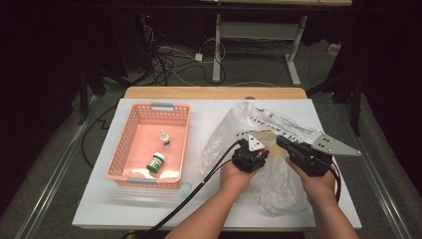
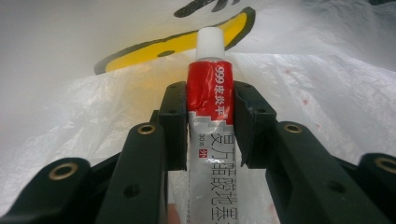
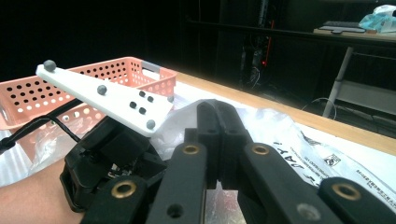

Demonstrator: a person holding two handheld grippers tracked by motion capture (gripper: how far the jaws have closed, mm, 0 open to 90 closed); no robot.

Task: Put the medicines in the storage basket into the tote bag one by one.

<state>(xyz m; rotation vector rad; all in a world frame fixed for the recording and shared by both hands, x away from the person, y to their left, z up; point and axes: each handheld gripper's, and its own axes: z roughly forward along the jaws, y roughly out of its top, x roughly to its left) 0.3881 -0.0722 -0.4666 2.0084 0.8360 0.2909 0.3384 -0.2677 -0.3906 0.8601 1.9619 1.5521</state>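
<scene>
Two tools at work on one plastic bag (image 1: 259, 149), which lies crumpled on the right half of the white desk (image 1: 99, 199); one pink basket (image 1: 152, 144) on the left half, well apart from the bag.

Item, left tool (image 2: 210, 109): jaws pinching a red-and-white ointment tube (image 2: 210, 88) across its upper body, white cap pointing away toward the bag's yellow print; the tube sits inside or at the mouth of the bag, film on every side of it in the left gripper view; in the high view this tool (image 1: 250, 152) rests against the bag's middle.

Item, right tool (image 3: 217, 135): jaws pressed together, apparently on a fold of bag film, though the film between them is hard to make out; in the high view it (image 1: 291, 145) sits at the bag's right side.

Item, basket contents: one green-labelled bottle (image 1: 156, 163) lying on its side; one small white dropper bottle (image 1: 164, 139) upright, near it.

Risks, as judged: the grip on the tube is narrow and the tube soft, so a hard squeeze could dent it, a slack one let it slide back into the bag; thin film may snag on the tube and drag along; should the right tool lose its fold, the mouth could collapse; a hasty drop into the basket might topple the upright dropper bottle.
</scene>
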